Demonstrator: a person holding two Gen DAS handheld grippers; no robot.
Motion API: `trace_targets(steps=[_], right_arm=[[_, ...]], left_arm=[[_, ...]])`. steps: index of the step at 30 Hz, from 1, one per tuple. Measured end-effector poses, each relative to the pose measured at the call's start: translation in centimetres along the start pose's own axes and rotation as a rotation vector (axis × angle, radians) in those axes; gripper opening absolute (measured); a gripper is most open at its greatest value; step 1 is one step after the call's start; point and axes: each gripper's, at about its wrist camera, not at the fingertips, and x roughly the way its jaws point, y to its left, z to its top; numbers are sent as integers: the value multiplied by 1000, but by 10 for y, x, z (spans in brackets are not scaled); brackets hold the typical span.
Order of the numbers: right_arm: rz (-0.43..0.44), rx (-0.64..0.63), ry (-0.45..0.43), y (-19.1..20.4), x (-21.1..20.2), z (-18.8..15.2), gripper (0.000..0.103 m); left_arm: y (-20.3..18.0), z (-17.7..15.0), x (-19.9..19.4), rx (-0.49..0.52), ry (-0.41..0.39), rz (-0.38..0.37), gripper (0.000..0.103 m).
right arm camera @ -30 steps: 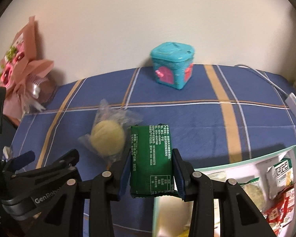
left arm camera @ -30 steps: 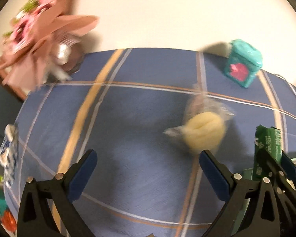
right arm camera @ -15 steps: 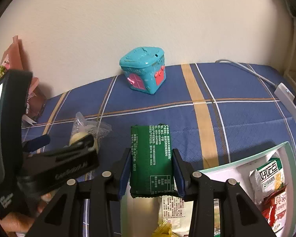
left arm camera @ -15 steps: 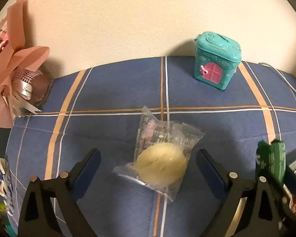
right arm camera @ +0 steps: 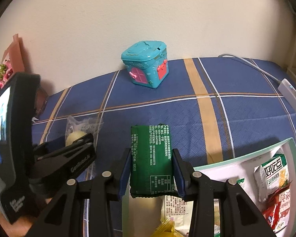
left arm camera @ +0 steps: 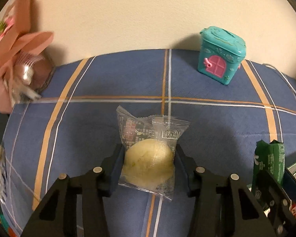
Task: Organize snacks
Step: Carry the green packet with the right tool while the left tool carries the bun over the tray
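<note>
A pale yellow bun in a clear wrapper (left arm camera: pixel 148 164) lies on the blue checked cloth (left arm camera: pixel 108 79). My left gripper (left arm camera: pixel 148 148) is closing, with the bun between its jaws and both blue pads touching the wrapper's sides. In the right wrist view the bun (right arm camera: pixel 75 136) shows at the left behind the left gripper (right arm camera: pixel 79 144). My right gripper (right arm camera: pixel 151 154) is shut on a dark green snack packet (right arm camera: pixel 151 138), held above the near-left edge of a white box (right arm camera: pixel 246 154). The same green packet (left arm camera: pixel 274 158) shows at the left wrist view's right edge.
The white box with a teal rim holds several snack packets (right arm camera: pixel 274 173). A teal toy house box (left arm camera: pixel 221 59) stands at the back by the wall. A pink bouquet (left arm camera: pixel 15 55) lies at the far left. A white cable and adapter (right arm camera: pixel 288 90) lie at the far right.
My left gripper moved over the bun and its wide-open jaws closed onto the wrapper's sides. The right gripper kept its hold on the green packet and shifted a little.
</note>
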Motion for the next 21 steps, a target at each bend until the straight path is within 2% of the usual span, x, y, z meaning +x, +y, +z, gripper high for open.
trace_targets(steps=[10,21], right_arm=[[22,-8,19,7,-18,-1,42],[21,-52,9,20,-71,-11,42]], left_arm=[[25,-37,-25,-156,15,-6,50],[40,-68,-74,-259,27,-41,50]])
